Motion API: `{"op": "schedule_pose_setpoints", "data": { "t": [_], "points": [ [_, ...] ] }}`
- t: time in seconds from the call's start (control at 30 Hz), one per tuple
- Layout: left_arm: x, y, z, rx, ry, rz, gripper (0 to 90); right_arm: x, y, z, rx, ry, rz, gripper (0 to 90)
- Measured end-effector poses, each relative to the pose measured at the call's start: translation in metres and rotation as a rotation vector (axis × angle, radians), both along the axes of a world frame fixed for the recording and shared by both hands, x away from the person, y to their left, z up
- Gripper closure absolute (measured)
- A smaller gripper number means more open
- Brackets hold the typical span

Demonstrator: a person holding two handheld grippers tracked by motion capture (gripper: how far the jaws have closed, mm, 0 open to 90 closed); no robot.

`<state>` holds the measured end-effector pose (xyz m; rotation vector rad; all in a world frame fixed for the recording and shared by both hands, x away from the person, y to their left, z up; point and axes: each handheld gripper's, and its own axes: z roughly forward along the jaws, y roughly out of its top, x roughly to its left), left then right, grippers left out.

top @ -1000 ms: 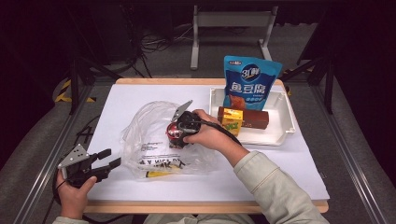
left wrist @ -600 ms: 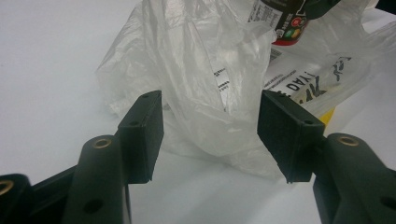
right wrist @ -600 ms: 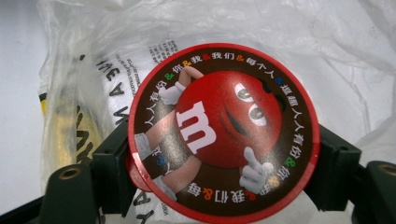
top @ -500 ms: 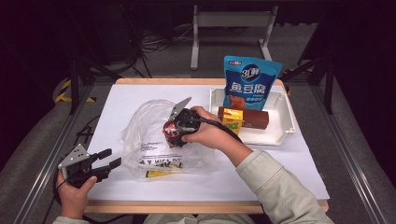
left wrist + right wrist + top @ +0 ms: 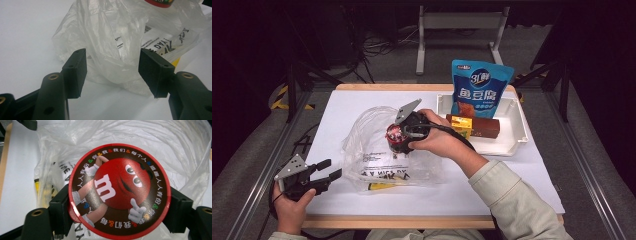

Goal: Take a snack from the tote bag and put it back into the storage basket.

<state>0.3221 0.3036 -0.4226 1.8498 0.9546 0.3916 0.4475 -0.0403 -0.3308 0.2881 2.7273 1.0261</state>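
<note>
Since a second ago the right gripper has edged its M&M's candy tub, clamped between both jaws, slightly toward the clear plastic bag. The white tray holds a blue fish-tofu pouch, a brown bar and a yellow packet. The left gripper hovers wide open and empty beside the bag.

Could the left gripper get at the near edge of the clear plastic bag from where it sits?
Probably yes. The left gripper is open, its fingers pointing at the plastic bag just ahead, with bare white table between and nothing in the way.
</note>
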Motion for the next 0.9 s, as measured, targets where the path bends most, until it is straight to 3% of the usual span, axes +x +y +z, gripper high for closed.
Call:
{"op": "schedule_pose_setpoints", "data": {
  "t": [0.57,0.9],
  "points": [
    [0.0,0.0,0.0,0.003,0.0,-0.005,40.5,-0.009,-0.012,0.031,0.046,-0.023,0.013,25.3],
    [0.0,0.0,0.0,0.003,0.001,-0.002,40.4,-0.011,-0.034,0.047,0.05,-0.04,-0.009,25.3]
  ]
}}
